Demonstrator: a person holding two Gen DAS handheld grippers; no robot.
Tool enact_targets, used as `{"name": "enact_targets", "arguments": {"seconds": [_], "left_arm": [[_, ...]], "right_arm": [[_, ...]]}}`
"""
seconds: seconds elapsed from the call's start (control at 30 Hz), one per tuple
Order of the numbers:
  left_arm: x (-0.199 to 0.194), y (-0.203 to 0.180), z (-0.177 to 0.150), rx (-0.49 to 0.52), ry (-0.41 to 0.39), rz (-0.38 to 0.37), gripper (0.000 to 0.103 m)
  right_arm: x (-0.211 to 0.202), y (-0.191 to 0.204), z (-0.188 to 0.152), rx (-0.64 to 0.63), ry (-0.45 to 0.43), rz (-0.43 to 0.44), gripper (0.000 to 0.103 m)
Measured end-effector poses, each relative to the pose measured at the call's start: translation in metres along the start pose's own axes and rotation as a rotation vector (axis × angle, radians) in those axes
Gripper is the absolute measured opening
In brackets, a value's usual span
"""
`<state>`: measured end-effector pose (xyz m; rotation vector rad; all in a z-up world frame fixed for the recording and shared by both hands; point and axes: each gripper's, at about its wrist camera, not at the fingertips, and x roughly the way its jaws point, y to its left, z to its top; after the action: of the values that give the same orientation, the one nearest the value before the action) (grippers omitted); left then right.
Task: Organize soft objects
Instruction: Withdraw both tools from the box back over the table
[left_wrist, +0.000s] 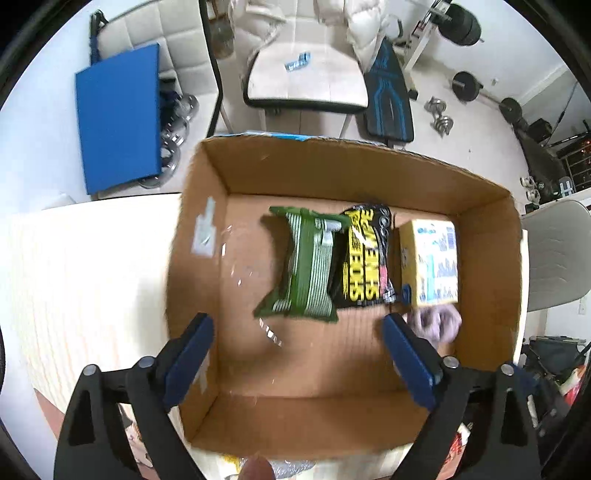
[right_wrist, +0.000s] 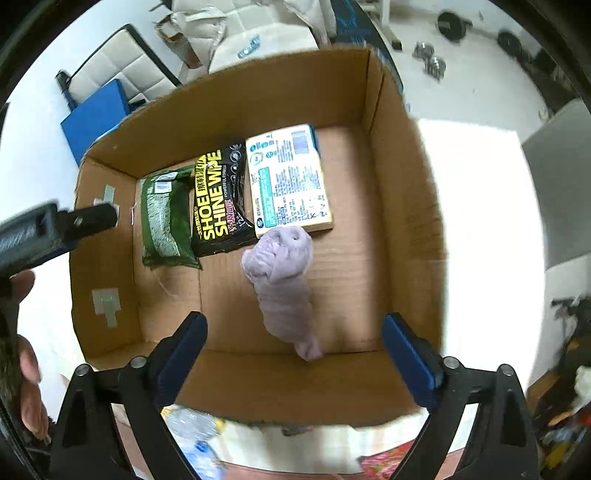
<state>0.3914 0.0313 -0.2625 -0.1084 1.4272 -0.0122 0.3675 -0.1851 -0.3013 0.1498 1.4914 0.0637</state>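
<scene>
Cardboard box (right_wrist: 258, 99) on pale table (left_wrist: 74, 266), open top. Along far wall, side by side: green pack (right_wrist: 166, 221), black shoe-wipe pack (right_wrist: 221, 199), yellow-edged tissue pack (right_wrist: 288, 177), packed flush, probably to save floor space. Lilac cloth roll (right_wrist: 282, 284) lying loose on box floor, one end touching tissue pack, other near front wall (likely meant to fill the right-hand gap). Right gripper (right_wrist: 293, 354) above box, tongs wide, holding nothing. Left gripper (left_wrist: 297, 358) likewise wide and empty, poised over the bare left half.
</scene>
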Motion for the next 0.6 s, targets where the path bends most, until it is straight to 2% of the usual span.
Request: {"name": "enact_targets", "arguments": {"seconds": [0.3,0.6], "left_arm": [[-0.053,-0.002,-0.061,0.007,-0.128,0.012,0.102],[-0.107,-0.012,-0.112,0.042,-0.269,0.051,0.102]], "right_arm": [[-0.043,0.007,-0.036,-0.076,-0.121,-0.067,0.103],[-0.099,0.016,-0.082,-0.104,-0.254,-0.074,0.103]]}}
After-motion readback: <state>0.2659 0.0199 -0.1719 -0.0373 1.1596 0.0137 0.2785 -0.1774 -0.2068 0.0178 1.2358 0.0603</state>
